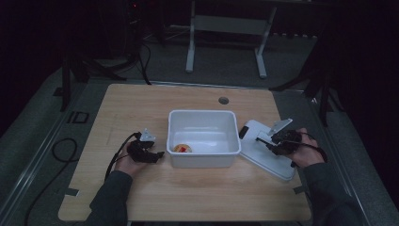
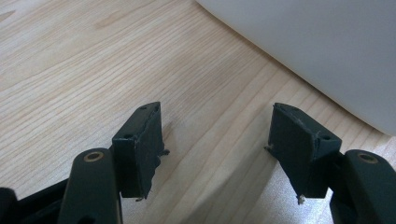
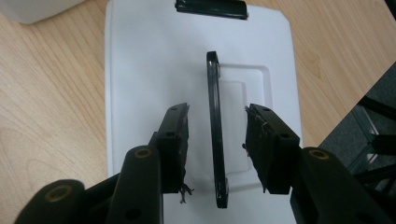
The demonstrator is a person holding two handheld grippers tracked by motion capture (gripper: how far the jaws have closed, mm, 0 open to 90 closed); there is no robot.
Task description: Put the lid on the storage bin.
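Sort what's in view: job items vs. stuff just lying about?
In the job:
- white lid, its black handle between the open right hand-held gripper
- white bin

Lying about:
- small red-yellow item in bin
- left hand-held gripper, open over bare table

Probably a dim lab: wooden table, metal stand, floor cables.

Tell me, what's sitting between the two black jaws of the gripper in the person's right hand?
In the right gripper view, the upright black handle of the white lid stands between the jaws of the right gripper; there is still a gap on both sides.
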